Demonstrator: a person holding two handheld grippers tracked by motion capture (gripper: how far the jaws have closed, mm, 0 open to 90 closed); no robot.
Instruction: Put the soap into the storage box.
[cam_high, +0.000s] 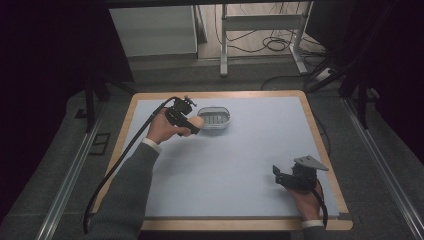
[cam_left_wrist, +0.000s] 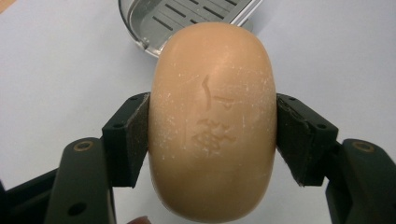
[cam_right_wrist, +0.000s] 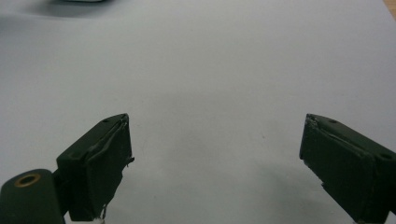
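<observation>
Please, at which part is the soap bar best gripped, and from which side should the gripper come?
Grip the soap bar across its narrow width, at the middle of its two long rounded edges, as the left gripper does now. The pads press there from opposite sides. The ends are domed and would probably slip.

High view above, looking forward-down; tool views close along jaws, sharing the blue mat (cam_high: 240, 165).

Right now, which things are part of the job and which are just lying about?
In the job:
- soap, clamped in the left gripper
- soap dish, just beyond the soap

Not in the job:
- right gripper, open, nothing between its jaws, near the table's right edge
- cables on the floor behind the table
</observation>
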